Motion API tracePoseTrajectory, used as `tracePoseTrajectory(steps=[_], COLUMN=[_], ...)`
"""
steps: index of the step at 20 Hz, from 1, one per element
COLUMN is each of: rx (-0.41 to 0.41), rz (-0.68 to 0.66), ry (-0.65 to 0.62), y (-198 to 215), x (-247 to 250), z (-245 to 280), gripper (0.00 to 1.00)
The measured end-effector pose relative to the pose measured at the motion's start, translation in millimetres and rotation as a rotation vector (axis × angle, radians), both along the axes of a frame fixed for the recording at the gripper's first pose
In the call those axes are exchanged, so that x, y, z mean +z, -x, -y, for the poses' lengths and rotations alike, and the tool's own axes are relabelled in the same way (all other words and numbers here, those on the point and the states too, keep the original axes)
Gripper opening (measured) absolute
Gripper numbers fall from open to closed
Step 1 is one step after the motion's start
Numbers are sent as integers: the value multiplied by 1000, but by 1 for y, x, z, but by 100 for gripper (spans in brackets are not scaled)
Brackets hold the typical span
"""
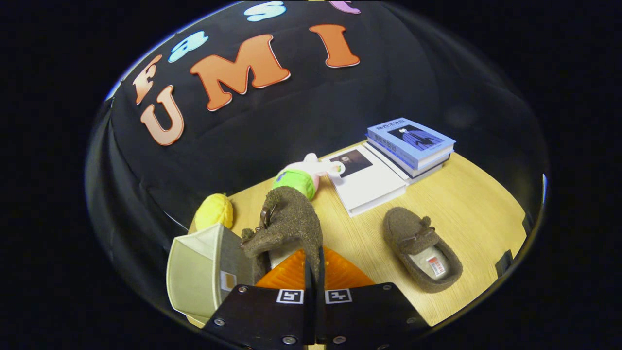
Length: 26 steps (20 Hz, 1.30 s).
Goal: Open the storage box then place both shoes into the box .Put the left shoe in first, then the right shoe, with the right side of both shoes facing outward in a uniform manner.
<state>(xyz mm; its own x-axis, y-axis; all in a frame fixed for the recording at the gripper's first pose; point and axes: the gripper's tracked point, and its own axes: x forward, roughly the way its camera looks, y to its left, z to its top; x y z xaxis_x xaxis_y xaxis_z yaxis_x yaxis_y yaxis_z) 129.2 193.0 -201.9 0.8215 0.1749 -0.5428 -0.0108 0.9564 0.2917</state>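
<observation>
Fingers gripping one brown shoe above the open storage box.

Gripper view: the fingers are sitting almost fully together, pinching the heel rim of a brown shoe, toe lifting up and away, hanging just over the storage box; its pale lid is standing open beside the fingers. The second shoe is lying flat on the bench, well apart. Beyond: a yellow toy, a green-and-pink plush, a white book, stacked blue books.
</observation>
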Motion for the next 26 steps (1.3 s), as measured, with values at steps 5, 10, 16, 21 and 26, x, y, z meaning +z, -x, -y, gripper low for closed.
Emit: tracePoseTrajectory(steps=[5, 10, 16, 21, 26], rx=[35, 105, 212, 233, 233], rz=[75, 76, 17, -84, -141], ry=[-67, -119, -139, -141, -127], y=[0, 8, 33, 55, 63], x=[67, 85, 64, 19, -13], z=[-38, -91, -172, -215, -238], gripper=[2, 2, 2, 2, 3])
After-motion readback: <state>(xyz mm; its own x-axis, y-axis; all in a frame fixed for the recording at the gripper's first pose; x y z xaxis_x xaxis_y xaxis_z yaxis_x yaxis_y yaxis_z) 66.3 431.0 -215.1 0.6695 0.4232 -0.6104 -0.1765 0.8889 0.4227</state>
